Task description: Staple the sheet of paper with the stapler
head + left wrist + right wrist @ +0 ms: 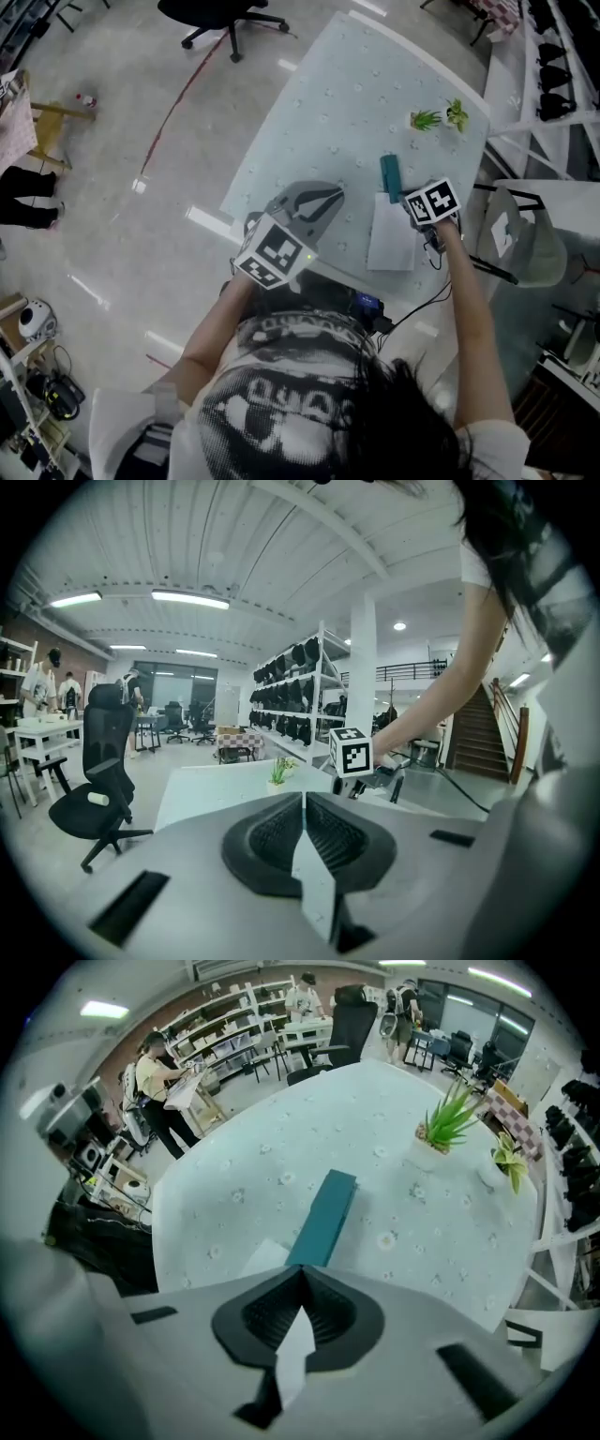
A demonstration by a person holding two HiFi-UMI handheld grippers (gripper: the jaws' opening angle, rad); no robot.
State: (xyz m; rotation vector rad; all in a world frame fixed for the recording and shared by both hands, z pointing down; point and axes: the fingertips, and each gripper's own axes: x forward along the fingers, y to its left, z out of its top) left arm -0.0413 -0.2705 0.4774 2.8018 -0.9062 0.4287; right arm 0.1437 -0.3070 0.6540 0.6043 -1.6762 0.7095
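Left gripper point(303, 803): I see it clenched, empty, over the table point(356, 94).
Right gripper point(302, 1277): clenched, empty, tips at the stapler's point(323, 1218) near end; it may be touching.
Stapler: at the paper's point(392, 236) far edge.

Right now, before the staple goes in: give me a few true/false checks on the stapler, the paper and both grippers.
1. The stapler is teal and lies on the table. True.
2. The left gripper is holding the sheet of paper. False: its jaws are together on nothing, off to the left of the sheet.
3. The right gripper has its jaws wide apart. False: they are together and empty, pointing down toward the stapler.
4. Two small plants stand at the table's far side. True.
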